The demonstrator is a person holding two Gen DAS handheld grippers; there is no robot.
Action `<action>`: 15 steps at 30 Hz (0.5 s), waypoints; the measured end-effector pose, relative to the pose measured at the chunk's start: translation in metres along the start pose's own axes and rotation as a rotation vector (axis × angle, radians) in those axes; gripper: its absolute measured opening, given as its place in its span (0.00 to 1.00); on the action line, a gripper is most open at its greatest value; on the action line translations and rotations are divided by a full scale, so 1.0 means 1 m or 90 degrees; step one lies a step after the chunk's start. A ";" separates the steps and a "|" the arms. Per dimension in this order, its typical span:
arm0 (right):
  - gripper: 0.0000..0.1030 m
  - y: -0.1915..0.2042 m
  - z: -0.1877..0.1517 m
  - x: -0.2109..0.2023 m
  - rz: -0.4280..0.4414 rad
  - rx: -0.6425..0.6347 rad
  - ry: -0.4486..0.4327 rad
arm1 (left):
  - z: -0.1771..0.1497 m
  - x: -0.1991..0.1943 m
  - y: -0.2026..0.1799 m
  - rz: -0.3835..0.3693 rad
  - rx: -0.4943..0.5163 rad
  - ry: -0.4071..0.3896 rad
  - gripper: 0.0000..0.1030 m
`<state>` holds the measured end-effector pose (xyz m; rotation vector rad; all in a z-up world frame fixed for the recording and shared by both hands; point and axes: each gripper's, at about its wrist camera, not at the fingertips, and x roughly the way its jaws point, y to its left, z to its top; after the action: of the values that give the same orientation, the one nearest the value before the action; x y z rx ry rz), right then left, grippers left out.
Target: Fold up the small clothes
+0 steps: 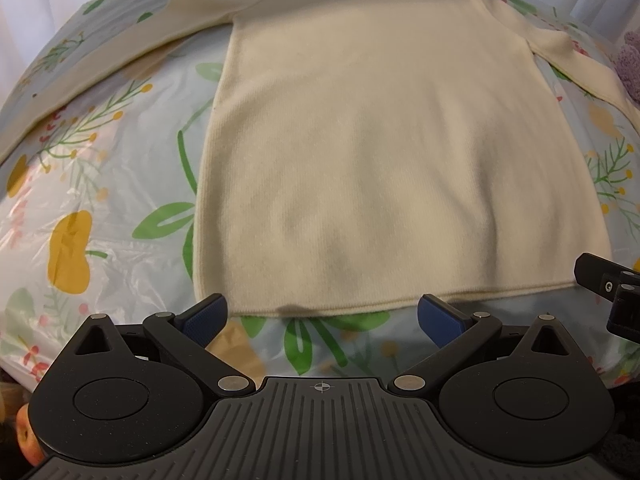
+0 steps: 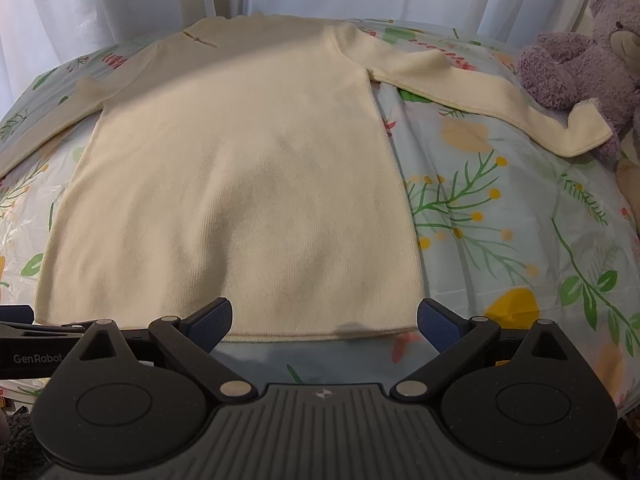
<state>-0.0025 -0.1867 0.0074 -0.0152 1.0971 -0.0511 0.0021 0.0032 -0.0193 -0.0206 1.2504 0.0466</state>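
One sweater (image 1: 376, 152), seemingly two sleeves

Left gripper (image 1: 322, 316), right gripper (image 2: 324, 318): black ribbed bodies, blue textured pads (image 2: 210, 322), silver pivot pins

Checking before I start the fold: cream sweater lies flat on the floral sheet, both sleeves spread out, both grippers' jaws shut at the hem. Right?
Not quite. Both the left gripper and the right gripper have their jaws wide open, as each wrist view shows. The cream sweater does lie flat on the floral sheet, sleeves spread.
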 end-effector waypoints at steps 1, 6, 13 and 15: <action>0.96 0.000 0.000 0.000 0.000 0.000 0.000 | 0.000 0.000 0.000 0.000 -0.001 0.000 1.00; 0.96 0.000 0.000 0.001 0.002 0.001 0.001 | 0.002 0.001 -0.001 0.001 -0.001 0.003 1.00; 0.96 -0.001 0.000 0.004 0.009 0.003 0.004 | 0.003 0.002 -0.001 0.003 -0.003 0.006 1.00; 0.96 -0.001 0.001 0.004 0.009 0.003 0.004 | 0.003 0.002 -0.001 0.003 -0.003 0.006 1.00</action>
<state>-0.0002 -0.1878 0.0042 -0.0025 1.1032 -0.0409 0.0055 0.0027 -0.0198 -0.0211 1.2592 0.0535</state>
